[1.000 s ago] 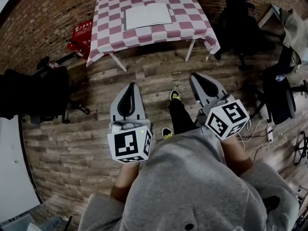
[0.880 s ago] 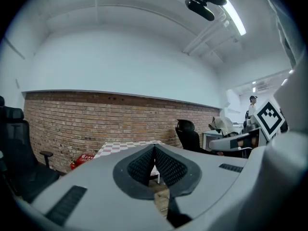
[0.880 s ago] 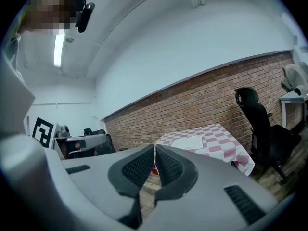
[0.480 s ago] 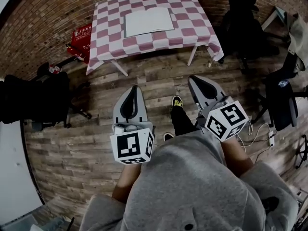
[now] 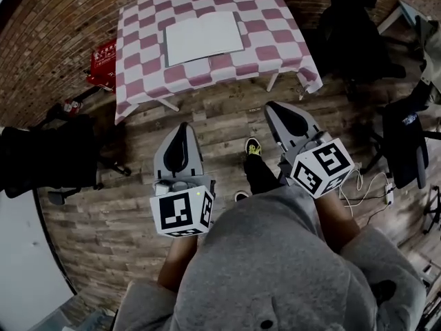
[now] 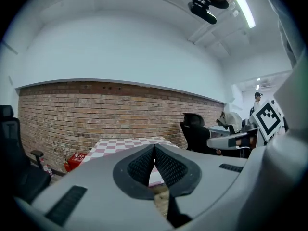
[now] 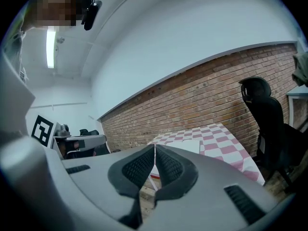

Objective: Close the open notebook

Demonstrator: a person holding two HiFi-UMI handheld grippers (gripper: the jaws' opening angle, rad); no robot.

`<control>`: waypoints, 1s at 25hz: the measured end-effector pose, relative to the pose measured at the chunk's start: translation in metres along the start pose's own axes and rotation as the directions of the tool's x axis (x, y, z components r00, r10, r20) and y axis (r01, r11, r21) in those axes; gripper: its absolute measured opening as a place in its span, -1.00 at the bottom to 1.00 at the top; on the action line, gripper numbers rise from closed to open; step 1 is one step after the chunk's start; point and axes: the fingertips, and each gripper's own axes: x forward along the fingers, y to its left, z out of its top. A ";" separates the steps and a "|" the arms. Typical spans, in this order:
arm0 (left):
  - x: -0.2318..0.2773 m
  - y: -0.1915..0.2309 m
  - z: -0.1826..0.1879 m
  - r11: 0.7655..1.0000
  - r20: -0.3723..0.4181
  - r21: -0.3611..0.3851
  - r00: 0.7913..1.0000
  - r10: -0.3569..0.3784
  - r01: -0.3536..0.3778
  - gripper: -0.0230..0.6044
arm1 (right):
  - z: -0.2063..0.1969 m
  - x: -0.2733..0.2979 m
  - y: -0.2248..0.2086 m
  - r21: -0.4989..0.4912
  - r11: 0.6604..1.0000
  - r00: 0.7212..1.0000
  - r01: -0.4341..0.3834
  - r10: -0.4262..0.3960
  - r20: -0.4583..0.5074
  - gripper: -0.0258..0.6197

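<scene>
The open notebook (image 5: 203,36) lies flat with its white pages up on a table with a pink-and-white checked cloth (image 5: 275,50), at the top of the head view. Both grippers are held over the wooden floor, well short of the table and pointing toward it. My left gripper (image 5: 183,125) is shut with nothing between its pads. My right gripper (image 5: 271,106) is shut and empty too. In the right gripper view the notebook (image 7: 188,146) shows as a white sheet on the table beyond the closed jaws of the right gripper (image 7: 154,147). The left gripper (image 6: 154,148) faces the table's cloth (image 6: 120,143).
Black office chairs stand right of the table (image 5: 355,26) and at the left (image 5: 48,150). A red box (image 5: 103,61) sits by the brick wall. Another chair (image 5: 406,140) and white cables (image 5: 372,185) are on the floor at the right. The person's shoe (image 5: 253,145) is between the grippers.
The table and notebook have grown nearer and shifted left in the head view as the person walked toward them. Both grippers travelled along, still shut.
</scene>
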 end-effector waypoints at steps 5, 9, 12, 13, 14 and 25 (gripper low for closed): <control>0.045 -0.001 0.008 1.000 -0.018 0.001 1.000 -0.008 0.008 -0.89 | 0.011 0.026 -0.034 0.013 1.000 1.000 0.007 -0.006 -0.020 -0.83; 0.075 -0.001 0.017 1.000 -0.025 -0.004 1.000 0.004 -0.004 -0.89 | 0.019 0.046 -0.058 0.024 1.000 0.999 0.002 -0.002 -0.037 -0.83; 0.092 0.001 0.020 1.000 -0.034 -0.005 0.999 0.022 -0.023 -0.89 | 0.024 0.061 -0.073 0.035 0.999 0.999 -0.015 0.016 -0.042 -0.83; 0.097 0.002 0.021 1.000 -0.037 -0.004 0.999 0.027 -0.028 -0.89 | 0.026 0.066 -0.077 0.038 0.999 0.999 -0.020 0.022 -0.042 -0.83; 0.102 0.002 0.023 0.999 -0.039 -0.003 0.999 0.033 -0.033 -0.89 | 0.028 0.070 -0.080 0.039 0.999 0.999 -0.025 0.027 -0.042 -0.83; 0.148 -0.004 0.042 0.997 -0.040 0.045 0.997 0.067 -0.065 -0.89 | 0.047 0.100 -0.116 0.064 0.996 0.997 -0.068 0.071 -0.038 -0.83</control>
